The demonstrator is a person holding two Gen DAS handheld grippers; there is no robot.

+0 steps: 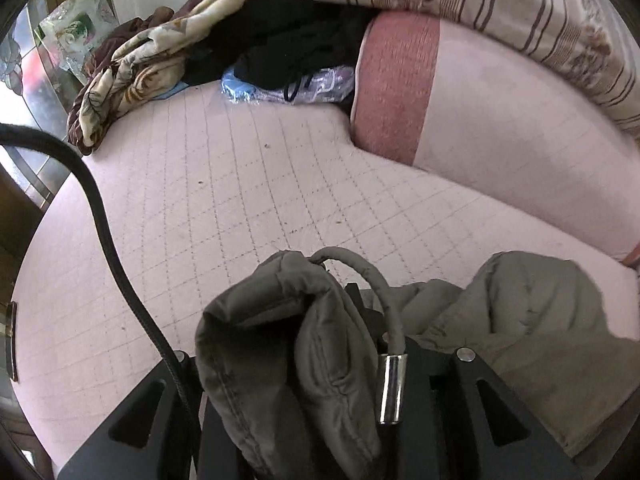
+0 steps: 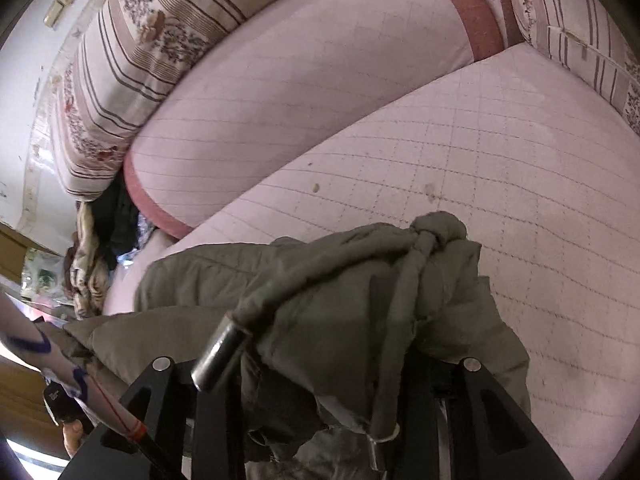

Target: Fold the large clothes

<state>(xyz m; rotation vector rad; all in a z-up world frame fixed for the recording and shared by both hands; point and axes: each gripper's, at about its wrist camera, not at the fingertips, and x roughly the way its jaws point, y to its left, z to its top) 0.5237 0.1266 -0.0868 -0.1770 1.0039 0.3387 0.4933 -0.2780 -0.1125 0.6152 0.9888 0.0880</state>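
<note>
A: Item one, the garment?

B: Olive-green padded jacket [image 1: 532, 320], bunched, lying on the near edge of the pink quilted mattress [image 1: 224, 184]. Drawcords with metal tips [image 1: 392, 388] hang off it; in the right wrist view the cords are tied into a knot [image 2: 430, 236].

A: Left gripper?

B: Left gripper [image 1: 320, 360], black, low over the mattress. A thick fold of jacket fills the space between its fingers and is pinched there. The fingertips themselves are buried under the cloth.

A: Right gripper?

B: Right gripper [image 2: 320, 384], also black. Jacket fabric is wadded between its fingers and held; one cord trails down past the right-hand finger [image 2: 476, 392]. Fingertips hidden here too.

A: Bedding on the mattress?

B: Pink bolster with a rose-coloured end band [image 1: 400, 84], lying along the far side of the mattress. Striped floral pillow [image 1: 480, 4] stacked behind the bolster.

A: Other textiles?

B: At the mattress's far left corner: a leaf-print blanket [image 1: 120, 80], a black garment [image 1: 288, 32] heaped on it, and a clear plastic bag [image 1: 280, 84] below that.

A: Anything else?

B: A black braided cable [image 1: 108, 240] crossing the mattress's left side.
</note>
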